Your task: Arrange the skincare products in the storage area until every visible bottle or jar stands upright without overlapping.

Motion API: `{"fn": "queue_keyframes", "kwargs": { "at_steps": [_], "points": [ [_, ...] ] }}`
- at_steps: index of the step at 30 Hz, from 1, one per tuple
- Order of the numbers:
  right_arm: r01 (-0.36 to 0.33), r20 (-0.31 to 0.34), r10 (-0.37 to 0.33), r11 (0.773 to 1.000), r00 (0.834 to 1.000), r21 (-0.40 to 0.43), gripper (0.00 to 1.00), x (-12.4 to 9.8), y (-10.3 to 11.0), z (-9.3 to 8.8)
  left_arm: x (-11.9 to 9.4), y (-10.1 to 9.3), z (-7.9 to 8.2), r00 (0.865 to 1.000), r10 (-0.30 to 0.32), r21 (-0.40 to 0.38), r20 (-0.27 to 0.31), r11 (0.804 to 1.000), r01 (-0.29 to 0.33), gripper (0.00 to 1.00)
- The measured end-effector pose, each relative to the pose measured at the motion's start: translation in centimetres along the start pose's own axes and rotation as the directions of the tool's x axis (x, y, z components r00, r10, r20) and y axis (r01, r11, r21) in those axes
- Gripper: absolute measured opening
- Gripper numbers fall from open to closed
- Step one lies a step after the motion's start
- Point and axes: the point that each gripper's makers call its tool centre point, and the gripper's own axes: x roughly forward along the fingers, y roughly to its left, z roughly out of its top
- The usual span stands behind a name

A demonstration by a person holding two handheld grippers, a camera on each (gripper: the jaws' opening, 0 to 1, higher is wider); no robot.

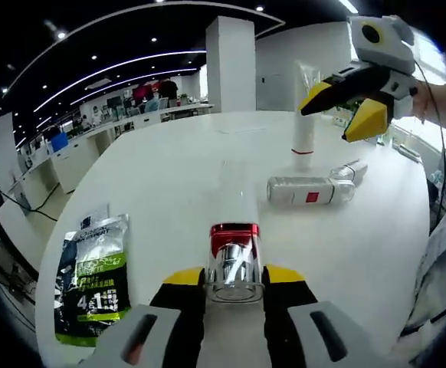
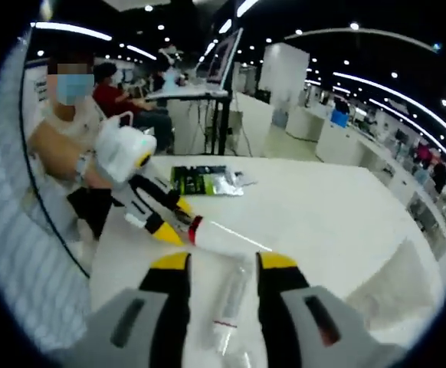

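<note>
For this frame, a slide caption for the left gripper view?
Left gripper grips a red-capped clear bottle; ahead, one tube stands beside a fallen bottle, right gripper open above.

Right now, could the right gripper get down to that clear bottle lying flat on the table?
Probably yes: the right gripper hangs open above the lying bottle, jaws empty, and nothing sits between them.

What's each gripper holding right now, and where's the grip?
Left gripper clamps a clear bottle with a red band, held across its body at the near end. Right gripper is open, holding nothing, above a standing tube.
</note>
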Motion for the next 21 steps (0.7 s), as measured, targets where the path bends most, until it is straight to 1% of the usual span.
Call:
{"fn": "queue_keyframes", "kwargs": {
  "at_steps": [1,2,3,4,5,6,7,9,11,12,13,14,15,18,19,20,21],
  "points": [
    [-0.018,-0.02,0.017,0.998,1.0,-0.056,0.32,0.5,0.1,0.3,-0.2,0.1,-0.2,1.0,-0.009,0.001,0.0,1.0,0.009,0.28],
    [-0.029,-0.03,0.026,0.996,0.999,-0.089,0.32,0.9,0.2,0.6,-0.5,0.2,-0.3,1.0,-0.011,0.004,-0.005,1.0,0.011,0.28],
    [-0.05,-0.048,0.043,0.989,0.998,-0.137,0.32,1.5,0.4,0.9,-0.6,0.2,-0.6,1.0,-0.013,0.008,-0.012,1.0,0.014,0.28],
    [-0.065,-0.061,0.055,0.984,0.997,-0.166,0.32,1.9,0.5,1.1,-0.6,0.3,-0.7,1.0,-0.022,0.019,-0.008,1.0,0.022,0.28],
    [-0.071,-0.066,0.06,0.981,0.996,-0.179,0.32,2.1,0.6,1.2,-0.8,0.3,-1.0,1.0,-0.024,0.016,-0.017,1.0,0.024,0.28],
    [-0.1,-0.081,0.083,0.97,0.993,-0.223,0.32,2.9,0.7,1.6,-0.9,0.3,-1.1,0.999,-0.031,0.023,-0.014,0.999,0.031,0.28],
    [-0.116,-0.091,0.097,0.965,0.991,-0.234,0.32,3.4,0.8,1.7,-1.0,0.2,-1.1,0.999,-0.038,0.025,-0.013,0.999,0.038,0.28],
    [-0.159,-0.115,0.131,0.947,0.985,-0.278,0.32,4.4,0.9,1.9,-1.2,0.2,-1.3,0.999,-0.044,0.028,-0.019,0.999,0.045,0.28],
    [-0.217,-0.182,0.162,0.914,0.97,-0.344,0.32,5.5,1.0,1.2,-1.4,0.1,-1.2,0.999,-0.053,0.035,-0.015,0.998,0.053,0.28],
    [-0.234,-0.221,0.16,0.899,0.962,-0.369,0.32,5.8,0.9,0.8,-1.4,0.2,-1.2,0.998,-0.057,0.035,-0.011,0.998,0.057,0.28],
    [-0.266,-0.273,0.162,0.875,0.948,-0.404,0.32,6.4,0.7,0.1,-1.5,0.2,-1.2,0.998,-0.062,0.038,-0.007,0.997,0.062,0.28],
    [-0.281,-0.298,0.16,0.861,0.941,-0.425,0.32,6.8,0.5,-0.2,-1.5,0.2,-1.2,0.998,-0.065,0.038,-0.006,0.997,0.065,0.28],
    [-0.294,-0.322,0.157,0.849,0.934,-0.439,0.31,7.2,0.3,-0.5,-1.6,0.2,-1.1,0.998,-0.069,0.041,-0.003,0.997,0.069,0.28],
    [-0.351,-0.38,0.179,0.821,0.908,-0.452,0.3,8.2,0.1,-1.3,-1.6,0.2,-1.1,0.997,-0.073,0.042,0.003,0.996,0.073,0.28],
    [-0.38,-0.416,0.182,0.801,0.891,-0.463,0.3,8.6,-0.1,-1.8,-1.7,0.1,-1.1,0.997,-0.075,0.042,0.008,0.996,0.074,0.28],
    [-0.389,-0.432,0.178,0.792,0.884,-0.47,0.3,8.8,-0.2,-2.1,-1.7,0.2,-1.1,0.997,-0.075,0.042,0.01,0.996,0.075,0.28],
    [-0.415,-0.473,0.168,0.769,0.865,-0.486,0.3,9.1,-0.4,-2.9,-1.7,0.2,-1.1,0.997,-0.077,0.042,0.017,0.996,0.076,0.28]
  ]
}}
